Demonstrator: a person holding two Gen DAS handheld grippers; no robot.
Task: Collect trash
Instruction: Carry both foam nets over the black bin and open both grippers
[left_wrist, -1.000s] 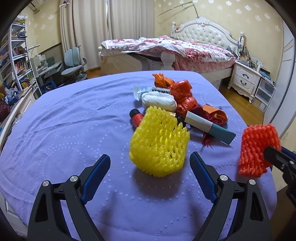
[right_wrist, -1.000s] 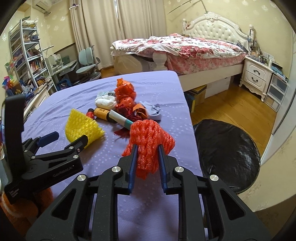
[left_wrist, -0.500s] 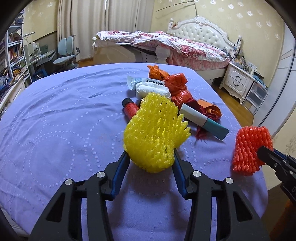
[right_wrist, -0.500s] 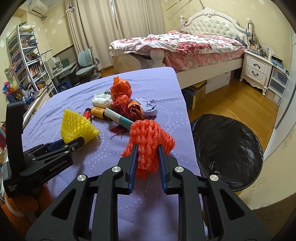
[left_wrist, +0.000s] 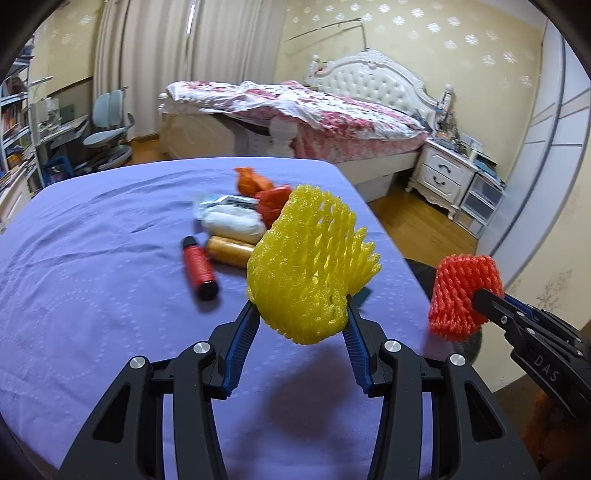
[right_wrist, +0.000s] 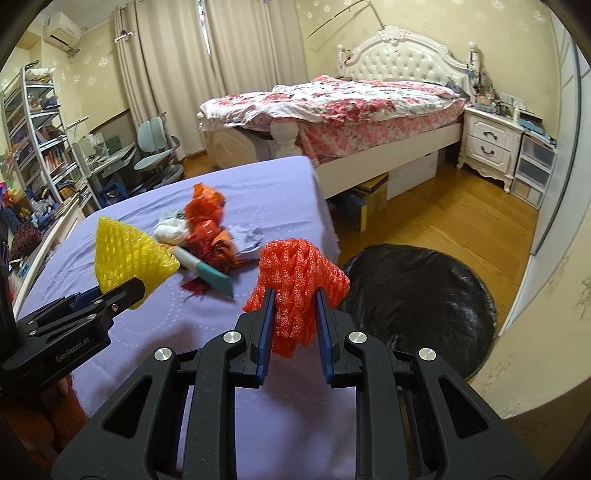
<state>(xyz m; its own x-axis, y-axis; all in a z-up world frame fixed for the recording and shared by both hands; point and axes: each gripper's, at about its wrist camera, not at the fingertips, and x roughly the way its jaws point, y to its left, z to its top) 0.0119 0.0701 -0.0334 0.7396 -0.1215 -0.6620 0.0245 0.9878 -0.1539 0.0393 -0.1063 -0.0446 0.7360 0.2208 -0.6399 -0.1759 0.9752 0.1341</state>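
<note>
Two hand-held grippers hover over a bench (left_wrist: 92, 295) covered in a purple cloth, in a bedroom. The left gripper (left_wrist: 301, 314) has just been closing its jaws, and they now pinch a yellow foam net sleeve (left_wrist: 310, 266) between the blue pads. The sleeve is clamped by its lower part; most of it fans out above and ahead of the jaws, clear of the cloth, with its shadow below.

The right gripper (right_wrist: 293, 314) has its jaws closed tight on an orange-red foam net sleeve (right_wrist: 299, 277). That sleeve bunches over the jaw tips and hangs down between them, near the bench's right edge.

A heap of other trash lies on the cloth beyond both grippers: a red bottle (left_wrist: 197, 266) on its side, a white bundle (left_wrist: 231, 221), crumpled orange plastic (left_wrist: 253, 181) and a white tube with a teal end (right_wrist: 201, 267).

On the wooden floor to the right of the bench sits an open black bin bag (right_wrist: 417, 295).
</note>
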